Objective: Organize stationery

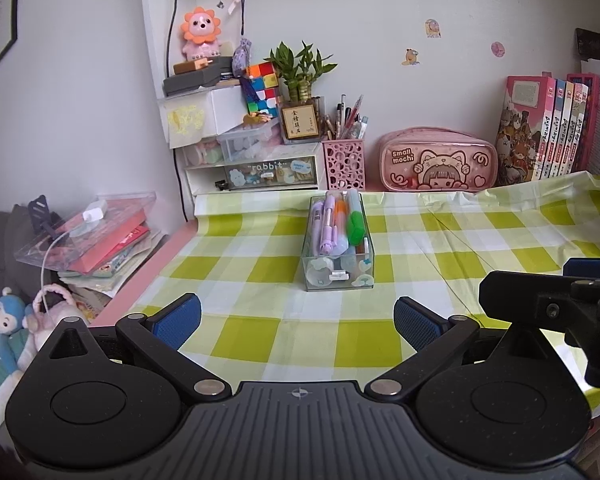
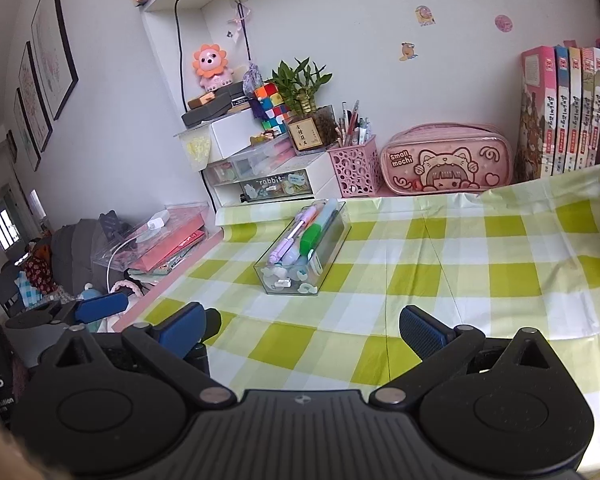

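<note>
A clear plastic box (image 1: 338,276) full of pens and markers, among them a purple pen and a green-capped marker (image 1: 356,229), stands on the green-and-white checked cloth. It also shows in the right wrist view (image 2: 300,280). My left gripper (image 1: 298,322) is open and empty, low over the cloth, short of the box. My right gripper (image 2: 304,330) is open and empty, to the right of the left one and further back. A pink perforated pen holder (image 1: 344,162) with several pens and a pink "Small mochi" pencil case (image 1: 438,164) stand along the back wall.
White drawer units (image 1: 256,168) with a cube puzzle, a plant and a toy on top stand at the back left. Books (image 1: 548,128) line the back right. A pile of folders and a charger (image 1: 96,236) lies off the desk's left edge. The right gripper's body (image 1: 560,304) shows at right.
</note>
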